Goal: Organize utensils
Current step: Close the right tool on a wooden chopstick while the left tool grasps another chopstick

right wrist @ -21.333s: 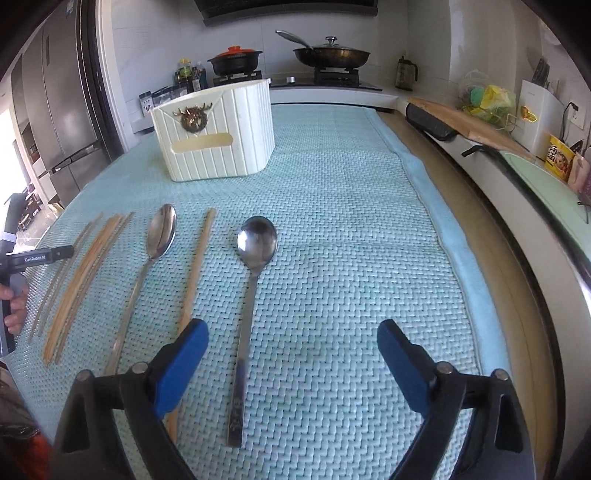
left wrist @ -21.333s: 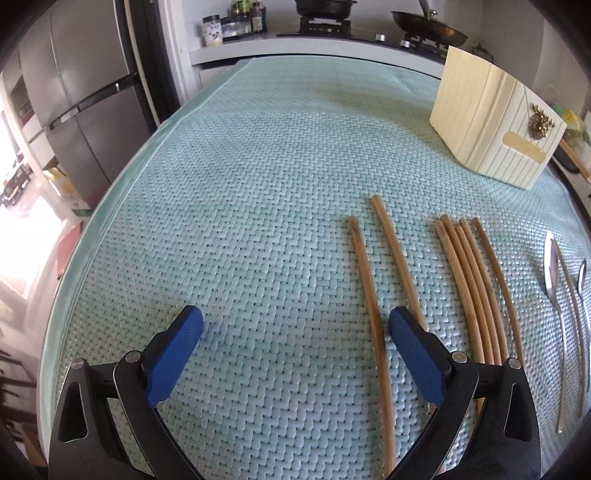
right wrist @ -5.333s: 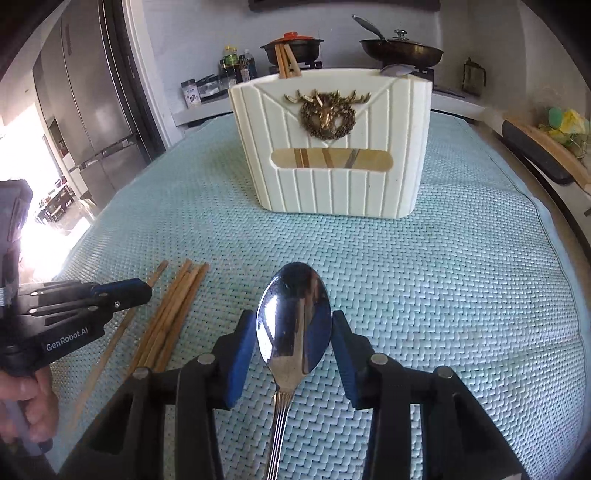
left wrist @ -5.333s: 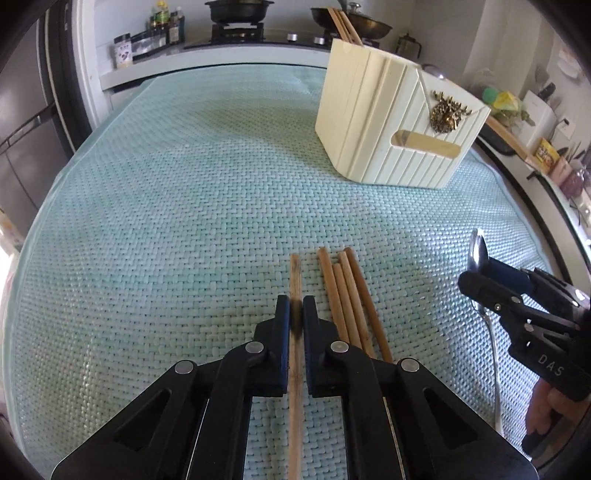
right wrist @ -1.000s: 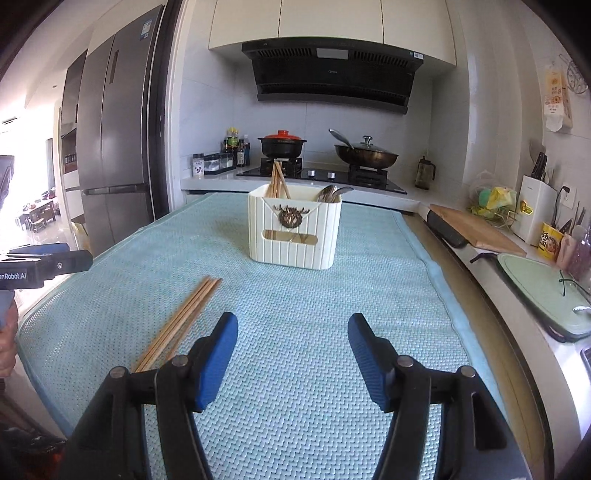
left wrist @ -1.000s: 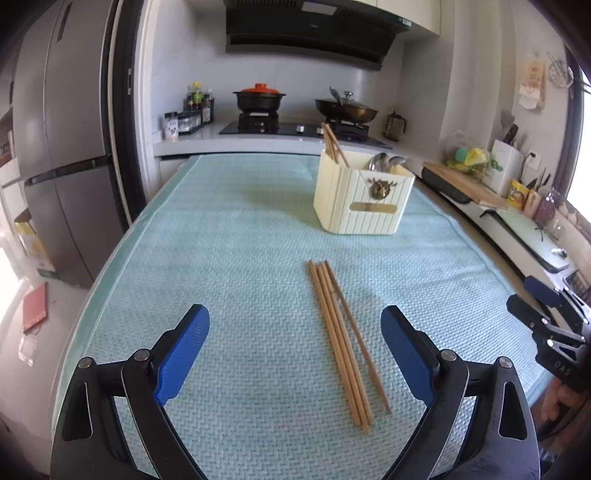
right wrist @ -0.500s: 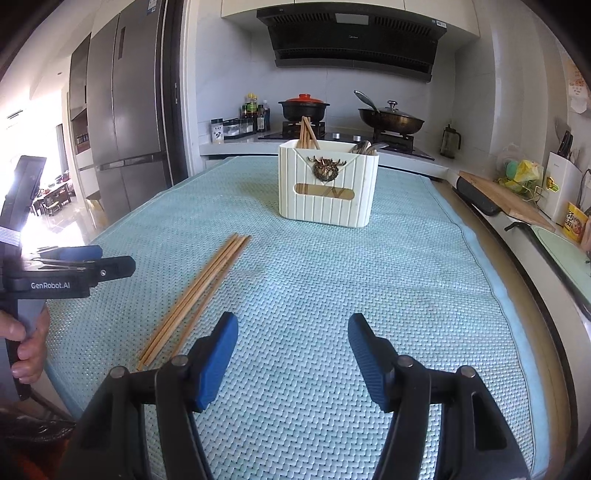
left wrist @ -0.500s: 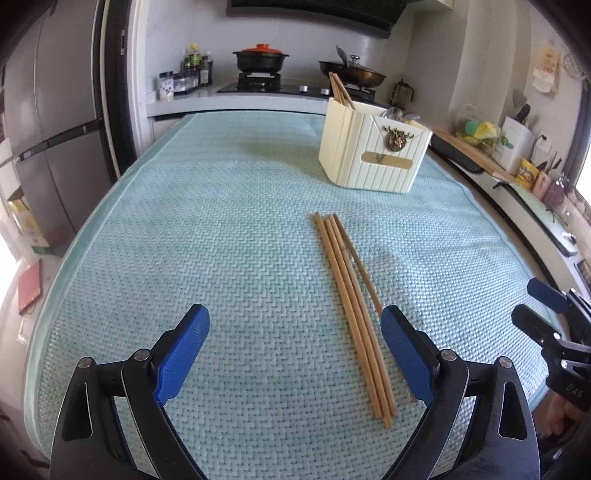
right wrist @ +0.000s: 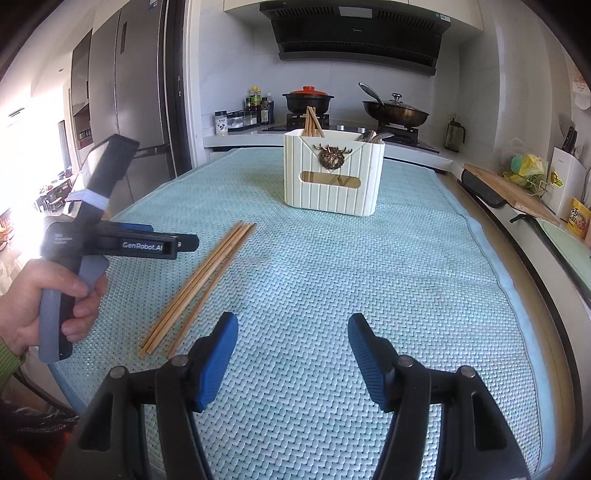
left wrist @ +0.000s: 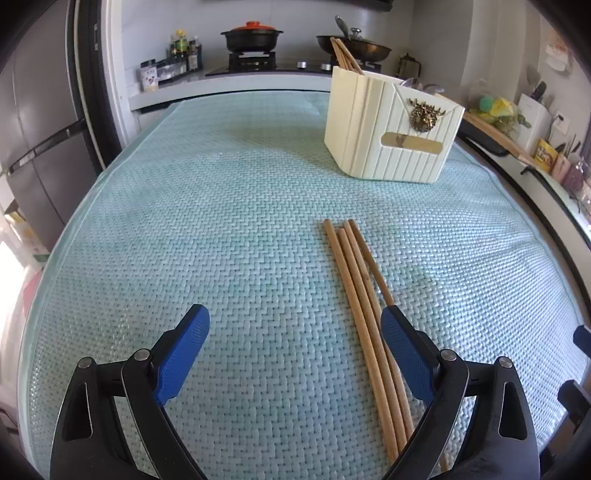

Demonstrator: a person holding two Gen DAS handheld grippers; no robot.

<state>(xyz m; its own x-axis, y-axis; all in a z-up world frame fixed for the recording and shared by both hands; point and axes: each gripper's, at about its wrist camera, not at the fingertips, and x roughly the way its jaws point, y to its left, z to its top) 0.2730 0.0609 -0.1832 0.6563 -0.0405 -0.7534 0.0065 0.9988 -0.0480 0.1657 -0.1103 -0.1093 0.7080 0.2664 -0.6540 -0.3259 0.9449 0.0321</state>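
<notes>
Flanking chopsticks (left wrist: 364, 302): holder (left wrist: 391, 133) beyond

My left gripper's right finger (left wrist: 404, 354) covers the near ends of the loose chopsticks (left wrist: 354, 291). Spoons (right wrist: 373, 137) in the holder (right wrist: 332, 184) show only tips; its slot contents I can't make out

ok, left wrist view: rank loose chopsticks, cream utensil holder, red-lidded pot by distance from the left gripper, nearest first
1. Loose chopsticks: on the mat, beside the left gripper's right finger.
2. Cream utensil holder: farther up the mat, to the right.
3. Red-lidded pot: on the stove, beyond the mat.
</notes>
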